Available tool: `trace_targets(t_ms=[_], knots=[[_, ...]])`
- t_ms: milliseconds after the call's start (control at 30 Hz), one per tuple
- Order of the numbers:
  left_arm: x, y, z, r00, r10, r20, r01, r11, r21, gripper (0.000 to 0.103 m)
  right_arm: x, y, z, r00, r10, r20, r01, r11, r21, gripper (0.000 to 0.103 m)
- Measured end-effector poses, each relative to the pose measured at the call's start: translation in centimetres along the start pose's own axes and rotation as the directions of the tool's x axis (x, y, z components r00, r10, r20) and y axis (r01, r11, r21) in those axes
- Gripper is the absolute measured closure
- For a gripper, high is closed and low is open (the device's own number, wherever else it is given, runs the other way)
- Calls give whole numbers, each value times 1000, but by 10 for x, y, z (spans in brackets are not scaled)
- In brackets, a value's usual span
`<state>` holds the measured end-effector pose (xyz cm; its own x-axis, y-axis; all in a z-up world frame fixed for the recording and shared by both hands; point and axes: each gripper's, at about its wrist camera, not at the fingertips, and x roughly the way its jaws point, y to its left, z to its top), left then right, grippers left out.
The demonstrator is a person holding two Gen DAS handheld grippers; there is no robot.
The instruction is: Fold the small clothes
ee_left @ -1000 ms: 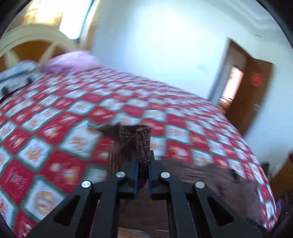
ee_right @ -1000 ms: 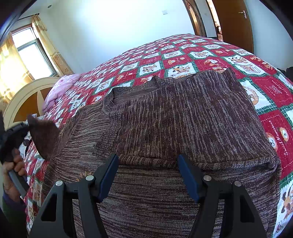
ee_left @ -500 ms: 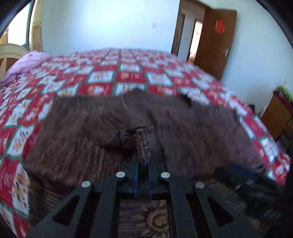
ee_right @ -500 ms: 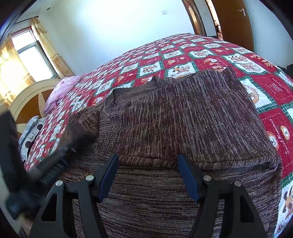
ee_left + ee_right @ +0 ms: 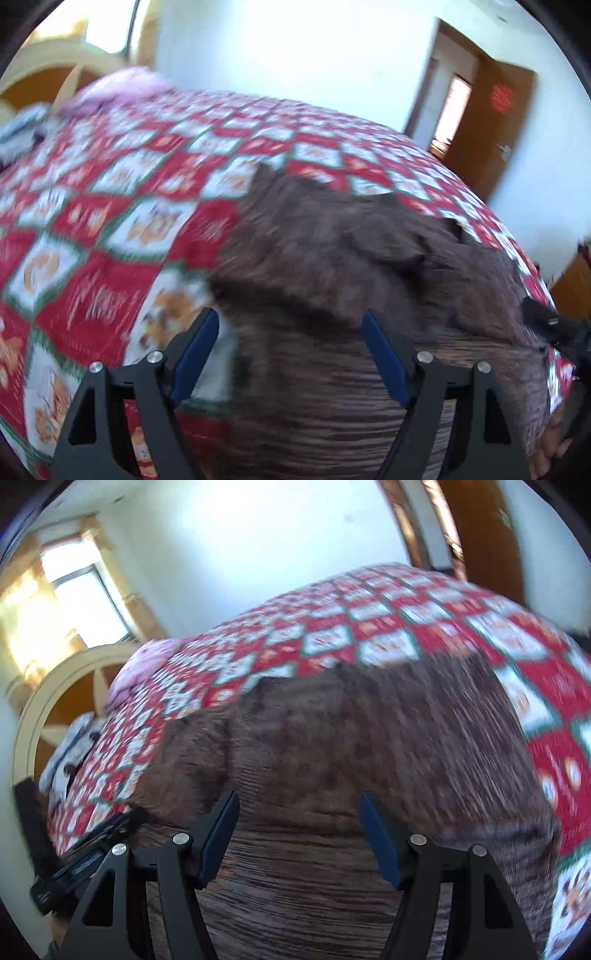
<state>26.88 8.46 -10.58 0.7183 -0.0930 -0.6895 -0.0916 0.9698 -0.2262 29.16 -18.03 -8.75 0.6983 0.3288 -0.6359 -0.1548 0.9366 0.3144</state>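
Left gripper (image 5: pixel 290 354), jaws just sprung wide and empty, tilts downward beside the parted right gripper (image 5: pixel 298 834).

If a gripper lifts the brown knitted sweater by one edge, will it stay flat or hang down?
The brown knitted sweater would probably hang limp: its folded parts follow the red patchwork bedspread softly. The coarse knit probably grips rather than slips.
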Motion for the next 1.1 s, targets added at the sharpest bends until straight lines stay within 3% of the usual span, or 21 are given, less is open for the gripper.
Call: trace_targets(t_ms=[167,300,400,533,600,633,667,700,800,933,1100], knots=[[6,-2,-11,998,51,33,-51,999,4,21,19,73,28,998,50,-26,-55,975,-215,35],[4,2,-12,999,7,47,-6,1000,-24,18,70,114,39,993,52,-108,-87,931,-355,35],[3,7,-13,998,-22,59,25,999,-40,15,114,124,38,976,46,-212,-126,917,-379,35],[5,4,-13,998,-19,58,20,1000,-20,12,149,123,34,965,-35,-262,-84,898,-431,36],[6,4,-13,998,-24,59,25,1000,-19,10,150,116,32,967,-54,-250,-63,898,-436,48],[6,4,-13,998,-29,60,30,999,-19,9,148,111,34,968,-52,-248,-61,903,-425,66],[6,4,-12,998,-32,60,34,999,-20,9,144,103,39,968,-24,-250,-76,922,-380,91],[6,5,-12,998,-34,62,35,999,-21,9,140,94,44,965,27,-260,-112,943,-315,98],[6,4,-12,997,-34,63,35,999,-19,8,128,67,52,969,112,-220,-146,979,-146,98],[7,4,-12,998,-28,61,29,999,-14,8,109,39,60,960,237,-149,-231,971,56,98],[7,2,-12,998,-21,61,21,1000,-9,8,85,13,70,971,231,-59,-224,969,104,98]])
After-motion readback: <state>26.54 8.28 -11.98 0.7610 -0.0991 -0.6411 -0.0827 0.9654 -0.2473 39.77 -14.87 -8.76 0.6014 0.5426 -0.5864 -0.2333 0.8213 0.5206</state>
